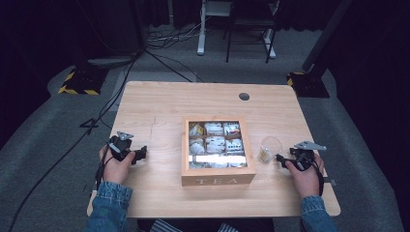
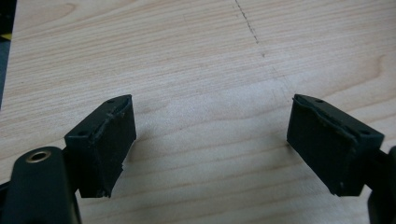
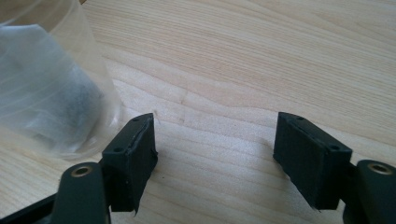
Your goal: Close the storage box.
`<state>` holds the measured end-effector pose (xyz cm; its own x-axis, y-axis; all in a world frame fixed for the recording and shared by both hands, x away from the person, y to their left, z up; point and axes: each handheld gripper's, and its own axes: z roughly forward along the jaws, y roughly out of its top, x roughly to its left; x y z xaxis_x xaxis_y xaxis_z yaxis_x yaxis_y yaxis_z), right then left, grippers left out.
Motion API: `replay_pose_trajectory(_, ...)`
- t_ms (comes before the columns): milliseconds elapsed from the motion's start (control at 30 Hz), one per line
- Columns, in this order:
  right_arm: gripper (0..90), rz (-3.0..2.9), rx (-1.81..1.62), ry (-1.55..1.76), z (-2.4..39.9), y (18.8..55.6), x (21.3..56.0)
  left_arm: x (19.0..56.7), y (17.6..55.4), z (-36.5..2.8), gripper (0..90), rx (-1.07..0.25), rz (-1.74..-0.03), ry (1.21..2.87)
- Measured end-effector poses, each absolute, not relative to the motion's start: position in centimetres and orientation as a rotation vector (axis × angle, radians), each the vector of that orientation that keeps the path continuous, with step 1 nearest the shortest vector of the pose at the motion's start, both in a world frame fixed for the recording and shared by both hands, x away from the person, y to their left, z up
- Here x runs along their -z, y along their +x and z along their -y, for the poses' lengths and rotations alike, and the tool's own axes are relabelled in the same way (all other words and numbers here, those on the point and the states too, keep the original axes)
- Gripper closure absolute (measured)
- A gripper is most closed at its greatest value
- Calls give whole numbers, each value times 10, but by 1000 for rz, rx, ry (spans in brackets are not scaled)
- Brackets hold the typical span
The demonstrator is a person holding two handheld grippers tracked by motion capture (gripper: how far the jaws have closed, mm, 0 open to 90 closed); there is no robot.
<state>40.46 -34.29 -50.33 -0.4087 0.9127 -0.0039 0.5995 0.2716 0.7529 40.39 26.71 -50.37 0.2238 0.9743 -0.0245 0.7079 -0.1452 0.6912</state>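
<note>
High view: above the table (image 1: 159, 104), looking forward and down from 6 o'clock. Both gripper views sit close over the tabletop. Right gripper view shares the glass (image 3: 44, 88) at its 10 o'clock with the high view (image 1: 269, 149).

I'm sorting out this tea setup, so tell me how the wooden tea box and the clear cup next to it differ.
The tea box is square, opaque wood, marked TEA on its front, with a see-through top; the clear cup is round, transparent and open-topped. The tea box is much the larger. The tea box shows many packets sorted into compartments, while the clear cup holds what looks like one tea bag. The right gripper rests, open, beside the clear cup. Both stand upright on the table.
</note>
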Motion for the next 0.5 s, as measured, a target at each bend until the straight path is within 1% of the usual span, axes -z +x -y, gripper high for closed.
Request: replay_pose_trajectory(500,300,-2106,-954,1363,343,405,503,504,402,-267,151,-590,-1549,1925)
